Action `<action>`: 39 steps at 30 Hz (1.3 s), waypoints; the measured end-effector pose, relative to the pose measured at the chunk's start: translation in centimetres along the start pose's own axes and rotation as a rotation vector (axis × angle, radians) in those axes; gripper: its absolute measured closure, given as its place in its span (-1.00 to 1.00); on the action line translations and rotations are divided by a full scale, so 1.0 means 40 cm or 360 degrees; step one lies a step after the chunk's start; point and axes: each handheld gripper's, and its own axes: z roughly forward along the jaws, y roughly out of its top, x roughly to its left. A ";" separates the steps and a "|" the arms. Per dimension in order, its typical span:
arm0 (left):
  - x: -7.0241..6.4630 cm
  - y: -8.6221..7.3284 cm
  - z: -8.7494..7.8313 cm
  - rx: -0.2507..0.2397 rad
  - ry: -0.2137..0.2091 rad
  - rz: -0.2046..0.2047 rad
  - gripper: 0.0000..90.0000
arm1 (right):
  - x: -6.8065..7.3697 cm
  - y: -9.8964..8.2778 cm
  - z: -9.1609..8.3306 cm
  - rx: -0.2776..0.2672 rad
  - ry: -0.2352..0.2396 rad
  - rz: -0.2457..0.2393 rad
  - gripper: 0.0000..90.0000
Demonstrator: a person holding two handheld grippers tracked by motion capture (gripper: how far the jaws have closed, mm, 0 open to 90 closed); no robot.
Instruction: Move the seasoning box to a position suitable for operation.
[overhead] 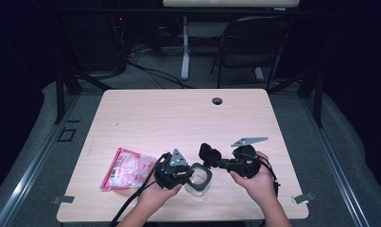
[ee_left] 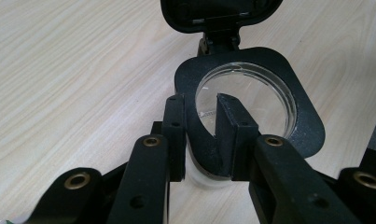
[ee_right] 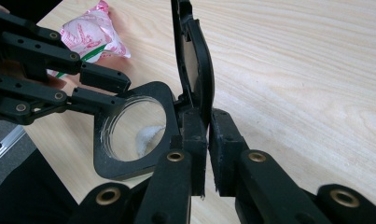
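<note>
A clear jar [overhead: 198, 178] with a black, rounded-square rim stands near the table's front edge. Its hinged black lid [overhead: 209, 153] is flipped up. My left gripper [overhead: 184, 174] is shut on the jar's left rim: in the left gripper view one finger [ee_left: 174, 123] is outside the rim [ee_left: 302, 130] and the other inside the jar's mouth, with the left gripper [ee_left: 204, 130] low in that frame. My right gripper [ee_right: 210, 140] is shut on the base of the raised lid [ee_right: 197, 60], next to the hinge. A little white stuff [ee_right: 148, 137] lies inside the jar [ee_right: 129, 168].
A pink and white plastic bag [overhead: 126, 169] lies flat on the table just left of my left hand; it is also seen in the right gripper view [ee_right: 94, 32]. The wooden table [overhead: 178, 118] has a cable hole [overhead: 217, 100] at the back. A folding chair [overhead: 249, 42] stands beyond it.
</note>
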 end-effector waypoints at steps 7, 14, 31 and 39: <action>-0.004 -0.001 -0.002 -0.0010 -0.0002 0.0000 0.64 | -0.005 0.007 0.008 -0.0018 -0.0011 0.0016 0.92; -0.005 -0.002 -0.005 -0.0011 -0.0002 0.0002 0.63 | -0.007 0.012 0.016 -0.0036 -0.0017 0.0017 0.92; -0.005 -0.005 -0.007 -0.0019 -0.0002 -0.0005 0.62 | -0.013 0.020 0.028 -0.0059 0.0003 0.0036 0.91; -0.005 -0.005 -0.008 -0.0019 -0.0001 -0.0004 0.62 | -0.013 0.021 0.028 -0.0055 0.0007 0.0040 0.91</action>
